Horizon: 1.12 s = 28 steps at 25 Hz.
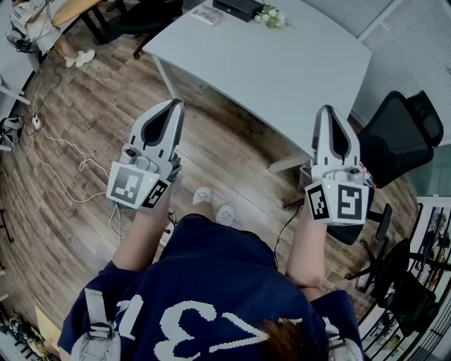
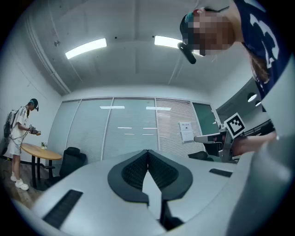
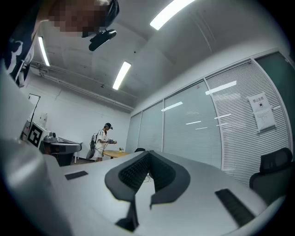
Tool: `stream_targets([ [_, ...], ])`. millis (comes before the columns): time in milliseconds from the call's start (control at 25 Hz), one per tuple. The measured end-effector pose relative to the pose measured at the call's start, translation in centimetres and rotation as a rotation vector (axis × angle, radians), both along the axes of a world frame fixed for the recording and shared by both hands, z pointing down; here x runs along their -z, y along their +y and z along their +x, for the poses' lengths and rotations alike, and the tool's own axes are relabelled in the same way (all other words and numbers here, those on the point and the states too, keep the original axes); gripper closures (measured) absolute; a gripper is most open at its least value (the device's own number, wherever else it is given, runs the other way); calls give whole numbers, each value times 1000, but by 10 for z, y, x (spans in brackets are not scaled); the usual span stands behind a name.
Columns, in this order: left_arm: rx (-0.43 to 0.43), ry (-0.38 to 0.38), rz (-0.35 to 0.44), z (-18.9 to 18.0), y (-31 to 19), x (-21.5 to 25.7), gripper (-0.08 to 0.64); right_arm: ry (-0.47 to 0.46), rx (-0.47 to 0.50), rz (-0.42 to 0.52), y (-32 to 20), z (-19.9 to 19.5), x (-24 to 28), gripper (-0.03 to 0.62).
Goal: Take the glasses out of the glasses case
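Left tongs [image 2: 147,151]: clenched, empty (tips meet).
Right tongs [image 3: 147,154]: clenched, empty.
Head view only: white tabletop [image 1: 282,63] ahead, black chair [image 1: 402,134] at right.
Gripper views only: distant person [image 2: 20,138] at round table [image 2: 41,151].
Glasses case: in no view.

tools [image 1: 172,106] [image 1: 329,111]: 2 | grey table [image 1: 282,70]: 1 | white shoes [image 1: 203,194] [image 1: 225,212]: 2

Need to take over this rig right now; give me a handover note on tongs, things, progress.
Left tongs: shut, empty, over the floor.
Right tongs: shut, empty, by the table's near edge.
The case and glasses: not made out; a dark thing at the table's far end is too small to tell.
Done: nothing visible. Left: find the case, open it, take the glasses out.
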<state>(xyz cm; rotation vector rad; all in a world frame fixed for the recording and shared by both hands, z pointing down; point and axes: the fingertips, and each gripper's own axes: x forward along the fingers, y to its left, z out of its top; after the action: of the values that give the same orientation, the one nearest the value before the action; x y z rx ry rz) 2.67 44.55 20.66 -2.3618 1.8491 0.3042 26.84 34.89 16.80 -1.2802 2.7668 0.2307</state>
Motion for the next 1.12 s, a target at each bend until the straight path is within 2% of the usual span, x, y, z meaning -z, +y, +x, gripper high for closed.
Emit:
stream_targets([
  [160, 5, -56, 4, 21, 10, 12, 546, -31, 9, -8, 11, 17, 3, 566],
  [320, 7, -36, -3, 28, 14, 6, 546, -54, 27, -9, 14, 25, 6, 566],
  [680, 20, -26, -37, 16, 6, -7, 546, -83, 63, -31, 3, 13, 3, 565],
  [880, 9, -27, -38, 8, -26, -11, 546, -93, 54, -37, -23, 6, 0, 565],
  [1000, -11, -58, -39, 1, -59, -4, 546, -90, 40, -35, -48, -5, 1, 565],
  [1120, -22, -53, -37, -17, -98, -1, 546, -87, 28, -32, -81, -21, 5, 565],
])
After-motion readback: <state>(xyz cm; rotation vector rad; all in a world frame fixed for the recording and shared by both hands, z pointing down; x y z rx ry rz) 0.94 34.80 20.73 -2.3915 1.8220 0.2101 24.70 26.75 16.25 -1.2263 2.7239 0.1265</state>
